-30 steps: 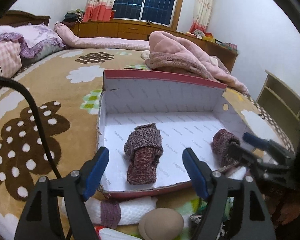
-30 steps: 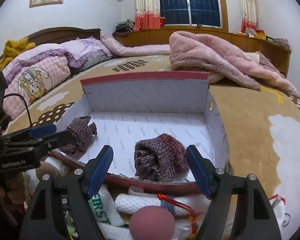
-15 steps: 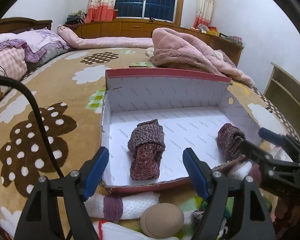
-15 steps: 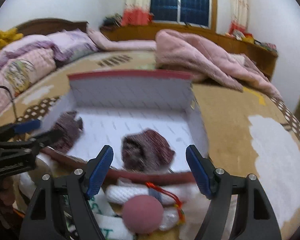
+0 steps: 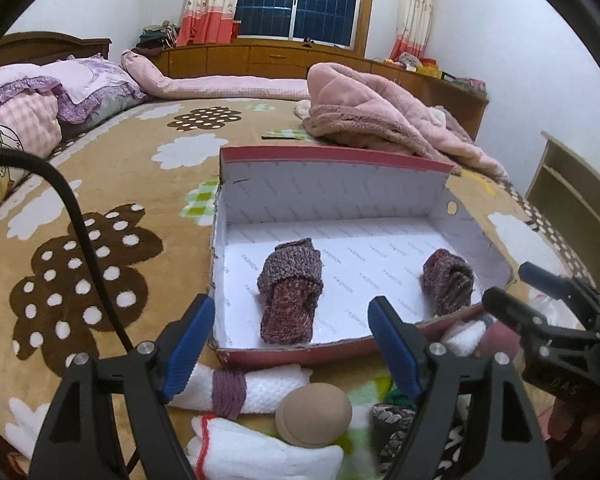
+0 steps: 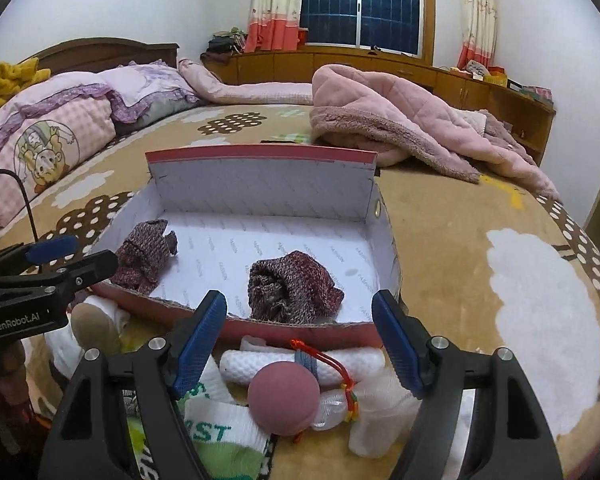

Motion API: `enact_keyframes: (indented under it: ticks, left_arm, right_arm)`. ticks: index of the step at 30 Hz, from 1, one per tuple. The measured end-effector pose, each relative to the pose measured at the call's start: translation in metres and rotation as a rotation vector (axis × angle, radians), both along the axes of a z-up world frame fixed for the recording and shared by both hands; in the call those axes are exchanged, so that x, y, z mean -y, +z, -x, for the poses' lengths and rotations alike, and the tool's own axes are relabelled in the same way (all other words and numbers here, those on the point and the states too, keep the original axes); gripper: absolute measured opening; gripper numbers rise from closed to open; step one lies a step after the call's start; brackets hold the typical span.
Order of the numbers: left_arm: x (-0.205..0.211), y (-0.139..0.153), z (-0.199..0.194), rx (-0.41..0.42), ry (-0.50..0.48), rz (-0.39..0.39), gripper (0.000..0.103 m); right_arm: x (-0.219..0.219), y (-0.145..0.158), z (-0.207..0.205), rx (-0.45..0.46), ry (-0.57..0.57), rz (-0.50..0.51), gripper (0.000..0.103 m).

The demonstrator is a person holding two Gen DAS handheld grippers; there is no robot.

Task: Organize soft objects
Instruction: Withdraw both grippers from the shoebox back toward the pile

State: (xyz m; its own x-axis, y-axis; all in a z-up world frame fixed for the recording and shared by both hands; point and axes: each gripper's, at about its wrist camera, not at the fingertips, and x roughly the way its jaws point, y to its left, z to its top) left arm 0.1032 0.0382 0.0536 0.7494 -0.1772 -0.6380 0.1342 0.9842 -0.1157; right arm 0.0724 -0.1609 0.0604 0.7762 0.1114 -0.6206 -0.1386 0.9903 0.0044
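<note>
An open red-rimmed cardboard box [image 5: 332, 160] [image 6: 260, 154] lies on the bed. Two rolled maroon knit socks lie inside: one at the left [image 5: 290, 292] [image 6: 146, 254], one at the right [image 5: 448, 280] [image 6: 296, 286]. My left gripper [image 5: 290, 338] is open and empty, just in front of the box's near wall. My right gripper [image 6: 298, 338] is open and empty, over the loose pile. The pile holds a white rolled sock with a purple band [image 5: 244, 386], a tan ball [image 5: 314, 408], a white glove [image 5: 260, 454], a pink ball [image 6: 284, 398] and a white roll [image 6: 300, 362].
A brown blanket with cloud patterns [image 5: 100, 248] covers the bed. A pink quilted garment [image 5: 380, 116] lies behind the box. Pillows [image 6: 52, 136] are at the far left. A wooden shelf [image 5: 572, 196] stands to the right. A black cable [image 5: 76, 216] runs along the left.
Both grippers have drawn back from the box and risen a little, staying open. The two maroon socks stay in the box.
</note>
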Motion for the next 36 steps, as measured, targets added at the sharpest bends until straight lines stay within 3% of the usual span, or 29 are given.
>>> enact_keyframes:
  ticks: [12, 17, 19, 27, 36]
  left_arm:
    - [0.009, 0.007, 0.023, -0.008, 0.001, -0.027, 0.083]
    - [0.008, -0.003, 0.039, -0.054, 0.016, 0.008, 0.083]
    - [0.012, -0.005, 0.047, -0.044, 0.011, -0.024, 0.083]
    - [0.008, -0.009, 0.067, -0.050, -0.019, -0.020, 0.083]
    - [-0.001, -0.007, 0.084, -0.021, -0.045, -0.024, 0.082]
  right_arm:
    - [0.019, -0.004, 0.031, -0.003, -0.002, -0.011, 0.077]
    - [0.026, -0.011, 0.043, -0.021, -0.011, -0.015, 0.077]
    - [0.025, -0.011, 0.044, -0.016, -0.006, -0.012, 0.077]
    - [0.019, -0.017, 0.049, -0.023, 0.020, -0.009, 0.077]
    - [0.025, -0.019, 0.053, -0.041, 0.050, -0.080, 0.074]
